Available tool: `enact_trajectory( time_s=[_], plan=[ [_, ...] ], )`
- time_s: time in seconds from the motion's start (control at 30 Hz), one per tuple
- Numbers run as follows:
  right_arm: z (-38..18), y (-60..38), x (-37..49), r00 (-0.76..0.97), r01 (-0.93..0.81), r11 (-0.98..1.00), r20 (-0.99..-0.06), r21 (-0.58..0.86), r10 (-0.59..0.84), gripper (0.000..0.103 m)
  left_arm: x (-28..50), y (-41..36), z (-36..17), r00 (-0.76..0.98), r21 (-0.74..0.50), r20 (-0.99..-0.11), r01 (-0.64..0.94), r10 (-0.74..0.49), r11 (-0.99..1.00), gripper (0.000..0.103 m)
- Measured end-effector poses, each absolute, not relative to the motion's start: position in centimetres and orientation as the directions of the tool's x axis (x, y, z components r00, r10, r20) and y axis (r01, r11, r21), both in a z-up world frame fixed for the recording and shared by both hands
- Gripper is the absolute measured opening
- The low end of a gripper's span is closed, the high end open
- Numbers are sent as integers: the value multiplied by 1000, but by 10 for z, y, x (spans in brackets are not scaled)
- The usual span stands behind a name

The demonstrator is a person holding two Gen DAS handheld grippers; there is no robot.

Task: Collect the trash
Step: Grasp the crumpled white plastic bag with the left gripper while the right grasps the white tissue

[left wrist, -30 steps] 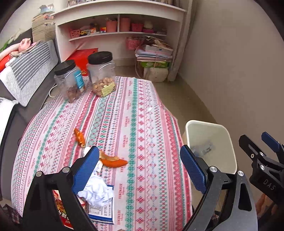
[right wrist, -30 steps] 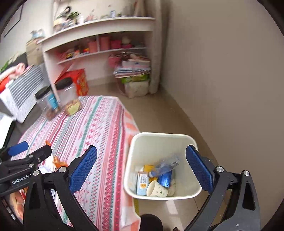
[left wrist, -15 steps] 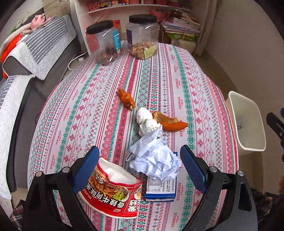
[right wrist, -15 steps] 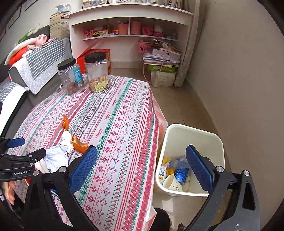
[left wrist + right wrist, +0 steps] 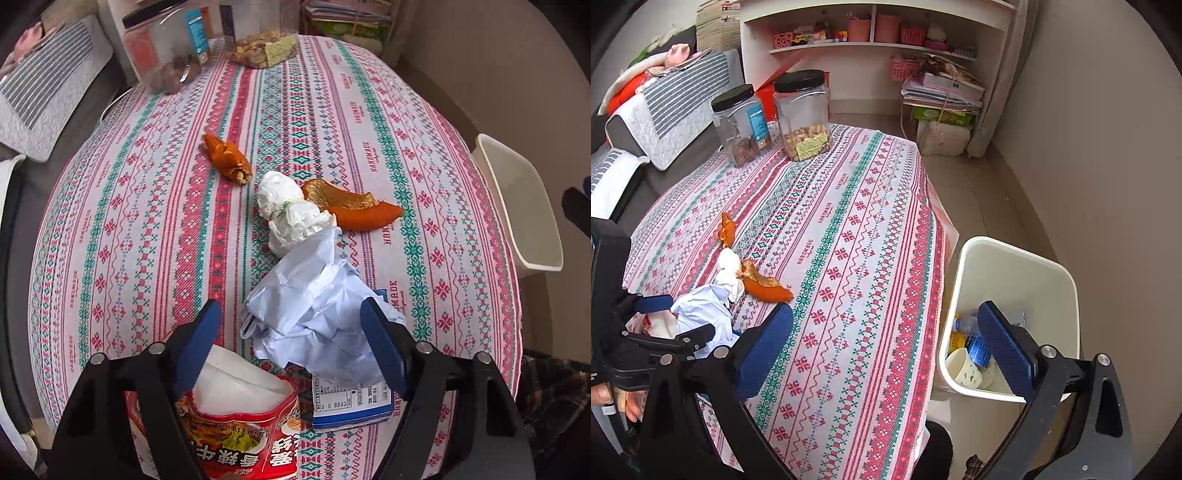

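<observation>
A crumpled pale blue paper (image 5: 314, 314) lies near the front of the patterned tablecloth (image 5: 155, 221). My left gripper (image 5: 291, 332) points down over it, and its jaws are closing with the paper between them. The right pad is against the paper; the left pad stands a little clear. A white tissue wad (image 5: 288, 210), two orange peels (image 5: 354, 210) (image 5: 227, 158), a red snack bag (image 5: 236, 424) and a blue-white carton (image 5: 351, 402) lie around it. My right gripper (image 5: 884, 314) hangs open and empty above the table's edge beside the white bin (image 5: 1015, 266).
Two black-lidded jars (image 5: 803, 114) (image 5: 740, 122) stand at the table's far end. The bin holds a cup, a bottle and cartons. A grey sofa with cushions (image 5: 676, 96) runs along the left; shelves (image 5: 871, 48) and stacked papers line the back wall.
My left gripper has come down and forward over the blue paper, and its jaws have narrowed. My right gripper has swung left from over the bin toward the table.
</observation>
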State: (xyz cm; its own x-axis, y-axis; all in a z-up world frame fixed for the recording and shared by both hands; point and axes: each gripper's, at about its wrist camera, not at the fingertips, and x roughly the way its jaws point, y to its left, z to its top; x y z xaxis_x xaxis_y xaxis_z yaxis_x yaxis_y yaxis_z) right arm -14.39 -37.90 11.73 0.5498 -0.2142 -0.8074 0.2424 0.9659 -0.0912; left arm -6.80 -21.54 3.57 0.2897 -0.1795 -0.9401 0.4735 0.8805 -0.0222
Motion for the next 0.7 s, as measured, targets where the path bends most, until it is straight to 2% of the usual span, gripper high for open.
enact_trajectory(
  time_s=[0.03,0.1,0.3,0.53,0.7],
  plan=[
    [116,-376,-141,546,237,967,-811,-91,-211,96,-68,-217,36,283,-30,-940,490,-192,871,55],
    [113,-372,-134,539,227,969,-817,-96,-207,96,-67,-216,39,288,-20,-938,516,-195,856,46],
    [110,-354,-116,533,181,980,-828,-88,-173,96,-62,-199,65,312,-48,-915,543,-256,838,45],
    [89,-326,-95,492,90,991,-861,-95,-127,96,-30,-153,80,385,-66,-888,436,-252,897,45],
    [74,-301,-78,448,-3,1000,-893,27,25,95,-10,-129,90,407,-85,-881,367,-242,926,45]
  ],
)
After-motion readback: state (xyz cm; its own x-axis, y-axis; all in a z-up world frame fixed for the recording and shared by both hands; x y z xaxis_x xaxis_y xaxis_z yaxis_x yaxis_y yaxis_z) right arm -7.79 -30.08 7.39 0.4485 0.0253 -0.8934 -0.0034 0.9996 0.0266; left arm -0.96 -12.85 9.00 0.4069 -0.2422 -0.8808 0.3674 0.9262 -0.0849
